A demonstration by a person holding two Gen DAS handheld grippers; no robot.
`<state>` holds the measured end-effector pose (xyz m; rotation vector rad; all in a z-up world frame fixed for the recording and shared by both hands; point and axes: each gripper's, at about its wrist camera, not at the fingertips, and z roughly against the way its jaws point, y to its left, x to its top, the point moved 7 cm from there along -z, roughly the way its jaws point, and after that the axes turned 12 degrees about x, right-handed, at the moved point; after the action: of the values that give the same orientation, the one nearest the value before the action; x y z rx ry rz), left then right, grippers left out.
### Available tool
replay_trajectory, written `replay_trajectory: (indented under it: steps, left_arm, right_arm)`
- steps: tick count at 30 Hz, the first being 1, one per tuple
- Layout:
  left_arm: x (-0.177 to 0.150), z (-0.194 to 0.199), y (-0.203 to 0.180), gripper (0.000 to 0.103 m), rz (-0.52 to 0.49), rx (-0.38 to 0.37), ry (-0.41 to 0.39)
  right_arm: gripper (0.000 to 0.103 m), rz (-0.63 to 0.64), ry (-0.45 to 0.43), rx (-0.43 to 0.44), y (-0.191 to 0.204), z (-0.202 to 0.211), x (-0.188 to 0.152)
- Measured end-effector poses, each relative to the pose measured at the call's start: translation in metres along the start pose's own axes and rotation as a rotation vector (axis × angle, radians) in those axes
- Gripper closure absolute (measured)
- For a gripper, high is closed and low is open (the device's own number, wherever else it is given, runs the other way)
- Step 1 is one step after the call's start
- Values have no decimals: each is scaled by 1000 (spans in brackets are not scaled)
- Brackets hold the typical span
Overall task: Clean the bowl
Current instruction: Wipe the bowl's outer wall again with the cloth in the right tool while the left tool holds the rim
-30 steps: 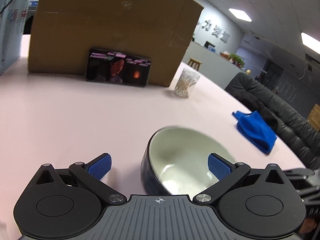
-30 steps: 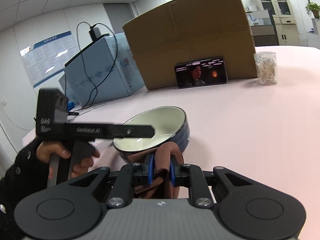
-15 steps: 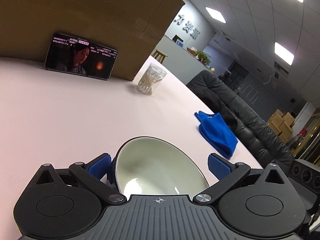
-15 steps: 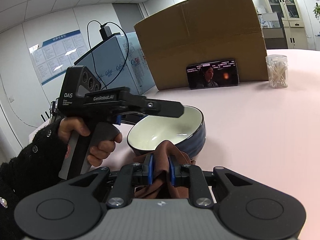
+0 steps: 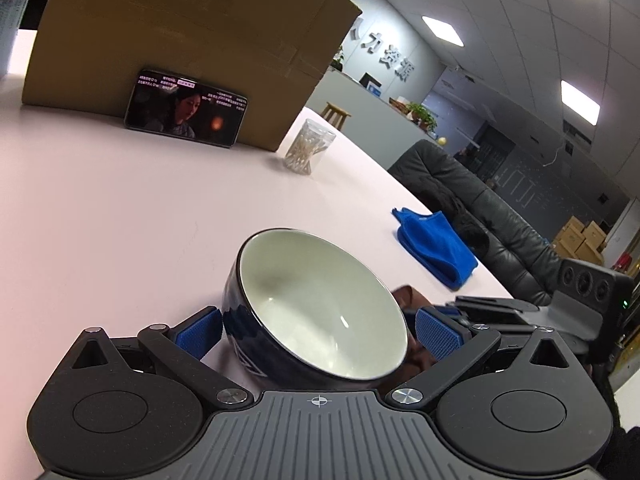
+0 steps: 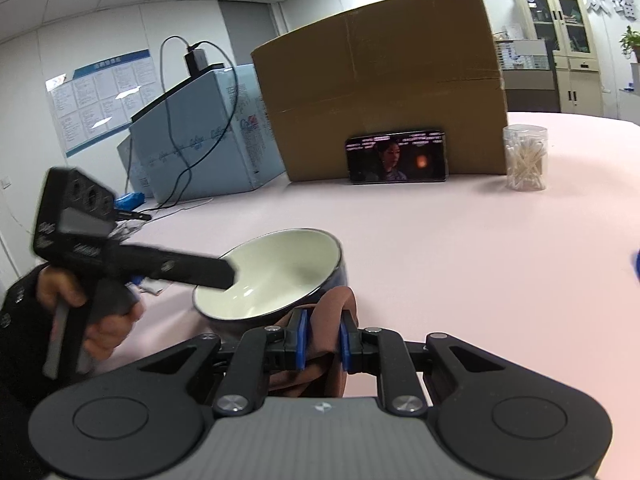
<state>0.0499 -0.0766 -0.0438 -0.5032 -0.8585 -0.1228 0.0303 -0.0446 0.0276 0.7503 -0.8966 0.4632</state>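
Note:
A dark blue bowl (image 5: 320, 300) with a white inside stands on the pink table (image 5: 120, 220) and looks tipped. My left gripper (image 5: 318, 334) is open, its jaws wide on either side of the bowl. The left blue pad (image 5: 200, 332) lies against the bowl's outer wall, while the right pad (image 5: 436, 338) stands just off the rim. My right gripper (image 6: 322, 340) is shut on a brown cloth (image 6: 332, 308), right beside the bowl (image 6: 272, 272). In the left wrist view the cloth (image 5: 412, 296) peeks out behind the bowl.
A big cardboard box (image 6: 380, 92) stands at the back with a lit phone (image 6: 396, 158) leaning on it. A clear jar of cotton swabs (image 6: 524, 158) is to its right, a pale blue box (image 6: 192, 152) with a cable to its left. A blue cloth (image 5: 436, 244) lies near the table's right edge.
My left gripper has swung over so that the bowl, earlier ahead and to the right, now sits between its jaws. The right gripper keeps its hold on the brown cloth and has hardly moved.

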Motion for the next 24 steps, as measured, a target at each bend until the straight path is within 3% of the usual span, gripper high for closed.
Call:
replay_trajectory:
  steps: [4,7,10,12,16,21,24]
  left_arm:
    - [9,2,8,0,-24,118,-62]
    - [12,2,11,0,-1,102,-74]
    - [10,-1,10,0,-7,96,-71]
    - [8,-3,10,0,-11,94,-66]
    - [6,-6,12,0,-8,97,-62]
    - [3,-8,14,0,5,89,-58]
    - [3,-10,15,0,14,85,-58]
  right_arm:
    - [94,14,-34,-14,1,7,2]
    - [95,48,-51,-30,5,19,7]
    - [95,62,1,-24,7,23,3]
    - [93,73,91,-36,7,17,-9]
    - [83,109,176,-116,6,11,-24]
    - [39,147,93,-185,12,27,-16]
    - [39,188,90,-161,23,28,-17]
